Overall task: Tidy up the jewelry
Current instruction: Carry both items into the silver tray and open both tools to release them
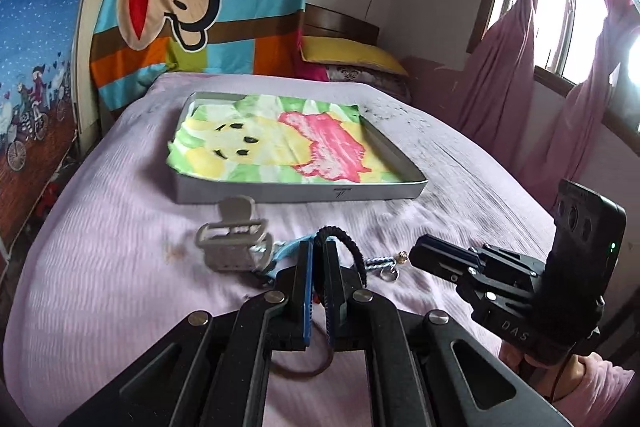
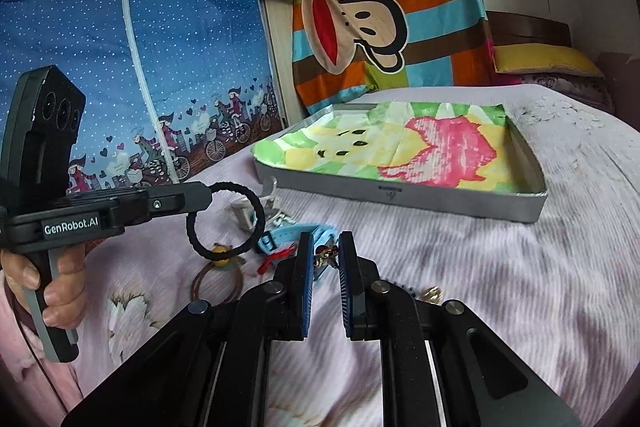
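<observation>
My left gripper [image 1: 318,247] is shut on a black braided ring [image 1: 340,233], which hangs clear of the bed from its tip; the ring [image 2: 226,223] shows whole in the right wrist view. My right gripper [image 2: 324,243] stands open low over the jewelry pile, with a small red and gold charm [image 2: 325,253] lying beyond its fingertips. On the purple bedsheet lie a silver watch [image 1: 232,243], a light blue strap [image 2: 292,235], a brown hair tie with a yellow bead [image 2: 218,279] and a blue-white cord with a ring [image 1: 382,265]. A grey tray [image 1: 300,193] lined with a cartoon cloth sits further back.
A person's hand [image 2: 60,287] holds the left gripper's handle. Small gold pieces [image 2: 432,293] lie to the right of my right gripper. Pillows [image 1: 352,57] are at the head of the bed, and pink curtains [image 1: 500,75] hang by the window on the right.
</observation>
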